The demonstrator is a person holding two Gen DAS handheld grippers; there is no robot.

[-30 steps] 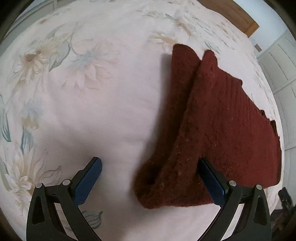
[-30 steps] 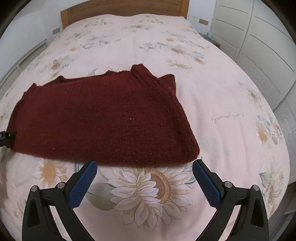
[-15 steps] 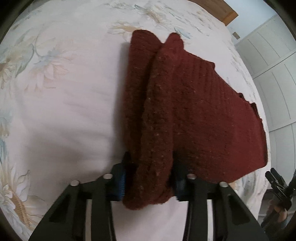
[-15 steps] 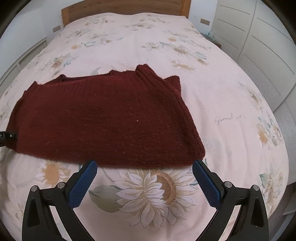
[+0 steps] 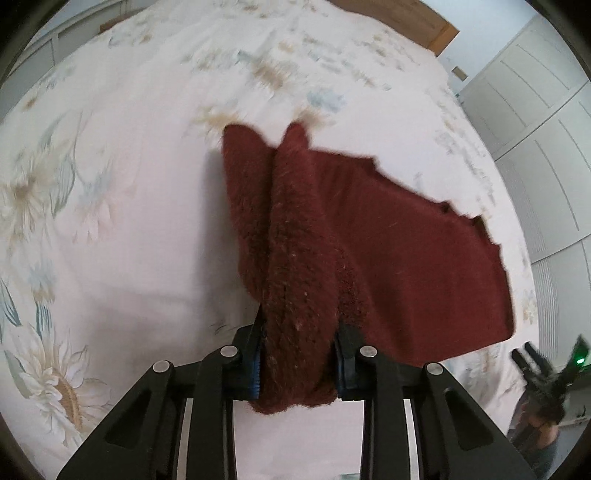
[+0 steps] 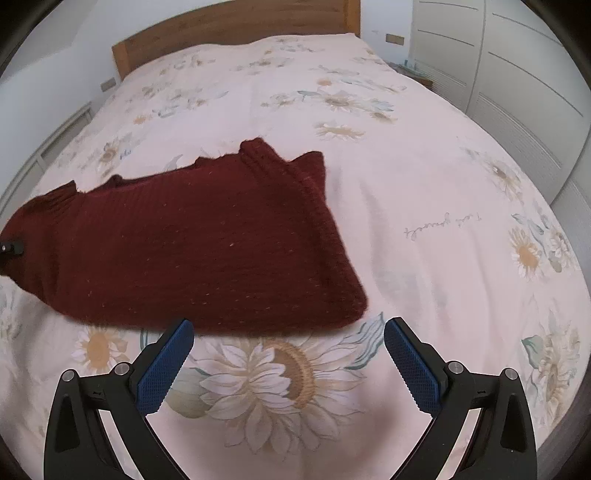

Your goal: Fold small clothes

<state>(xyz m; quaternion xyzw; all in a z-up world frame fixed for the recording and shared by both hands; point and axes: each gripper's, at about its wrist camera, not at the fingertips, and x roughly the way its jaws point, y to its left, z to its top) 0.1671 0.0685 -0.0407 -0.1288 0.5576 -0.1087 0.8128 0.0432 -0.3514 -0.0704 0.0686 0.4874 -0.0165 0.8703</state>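
A bedroom holds a wide bed under a pale pink bedspread (image 6: 424,177) printed with large cream daisies and grey-green leaves, with a line of small handwritten script on the cloth. A wooden headboard (image 6: 229,33) stands at the far end and white panelled wardrobe doors (image 6: 517,85) run along the side to the right of the right gripper.

A dark red knitted garment (image 6: 207,251) lies spread on the bedspread. Seen from the right wrist camera, it sits just ahead of the right gripper (image 6: 288,354) and stretches away to that gripper's left, its ribbed edge running along its right side. The right gripper's two blue-padded fingers stand wide apart with only the printed daisy between them; the near edge of the knit lies just beyond the fingertips, level with the left one, and whether it touches is hard to tell.

At the far left edge of the right wrist view, a small black part of the other tool meets the garment's end.

From the left wrist camera, the left gripper (image 5: 299,354) has just been closing, and its jaws now stand clamped on a bunched fold of the same garment (image 5: 369,243). The thick fold fills the gap between the blue pads (image 5: 255,373) and its end pokes out a little behind them. From the grip, the knit runs forward and fans out to the gripper's right. This view is blurred. The other black gripper, with a green light on it, shows at the lower right of the left wrist view.
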